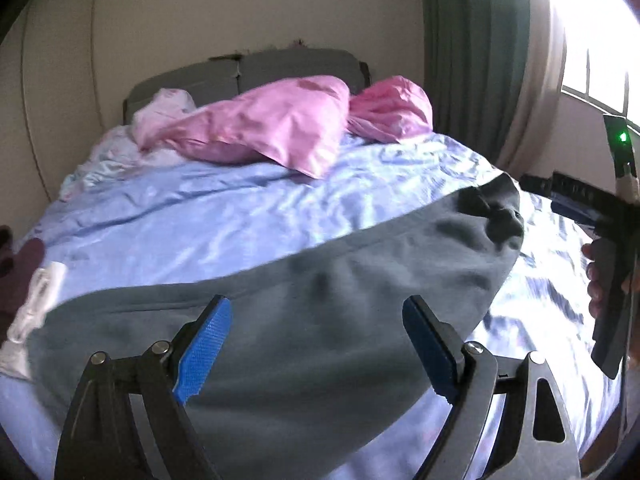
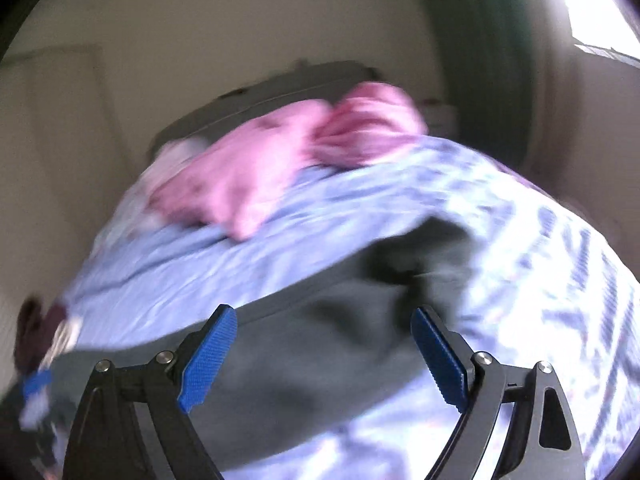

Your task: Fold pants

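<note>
Grey-green pants (image 1: 320, 312) lie across the blue bed sheet (image 1: 192, 208), running from lower left to a dark bunched end at upper right (image 1: 492, 212). My left gripper (image 1: 316, 344) is open and empty, hovering over the middle of the pants. My right gripper (image 2: 324, 350) is open and empty above the same pants (image 2: 320, 344); its view is blurred by motion. The right gripper's body also shows at the right edge of the left wrist view (image 1: 600, 216), held in a hand.
Pink pillows (image 1: 280, 128) lie at the head of the bed against a grey headboard (image 1: 256, 72). A white patterned cloth (image 1: 36, 304) lies at the bed's left edge. A green curtain (image 1: 472, 48) and bright window (image 1: 600, 40) stand on the right.
</note>
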A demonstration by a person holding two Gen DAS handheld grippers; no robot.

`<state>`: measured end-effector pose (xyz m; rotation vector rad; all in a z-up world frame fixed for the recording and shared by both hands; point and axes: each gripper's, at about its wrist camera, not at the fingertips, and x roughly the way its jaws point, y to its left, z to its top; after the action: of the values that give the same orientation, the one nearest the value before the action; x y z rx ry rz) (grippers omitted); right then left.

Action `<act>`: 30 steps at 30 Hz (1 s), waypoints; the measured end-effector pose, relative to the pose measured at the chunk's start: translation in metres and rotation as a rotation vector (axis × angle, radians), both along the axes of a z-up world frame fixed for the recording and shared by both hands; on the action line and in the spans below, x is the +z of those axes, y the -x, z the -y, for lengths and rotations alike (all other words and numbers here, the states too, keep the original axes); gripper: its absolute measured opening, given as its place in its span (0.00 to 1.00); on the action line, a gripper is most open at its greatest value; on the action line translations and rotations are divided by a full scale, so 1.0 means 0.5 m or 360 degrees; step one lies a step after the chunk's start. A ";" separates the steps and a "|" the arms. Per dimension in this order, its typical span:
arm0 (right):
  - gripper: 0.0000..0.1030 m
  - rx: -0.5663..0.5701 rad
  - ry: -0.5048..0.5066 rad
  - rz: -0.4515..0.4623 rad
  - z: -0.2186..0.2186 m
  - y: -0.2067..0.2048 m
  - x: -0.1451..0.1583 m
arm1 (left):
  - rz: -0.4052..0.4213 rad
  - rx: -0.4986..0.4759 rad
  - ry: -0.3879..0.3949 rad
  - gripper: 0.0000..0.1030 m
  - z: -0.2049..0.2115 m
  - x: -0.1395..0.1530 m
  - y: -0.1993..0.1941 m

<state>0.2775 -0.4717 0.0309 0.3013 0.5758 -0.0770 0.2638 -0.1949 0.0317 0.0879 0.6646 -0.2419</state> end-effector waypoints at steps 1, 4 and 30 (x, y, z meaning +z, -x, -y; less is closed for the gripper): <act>0.88 -0.0053 -0.0029 0.0008 0.040 -0.010 -0.009 | -0.0010 0.0003 0.0010 0.85 0.020 -0.008 -0.005; 0.88 -0.0131 -0.0164 0.0020 0.118 -0.042 -0.044 | -0.0009 0.0055 0.0020 0.85 0.075 -0.036 -0.033; 0.28 -0.0237 -0.0992 -0.0085 0.262 -0.222 -0.282 | -0.0169 0.0052 -0.0111 0.83 0.173 -0.190 -0.105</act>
<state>0.3885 -0.6026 -0.1101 0.9506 0.6210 -0.0472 0.3162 -0.2814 -0.0632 0.1317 0.7797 -0.1931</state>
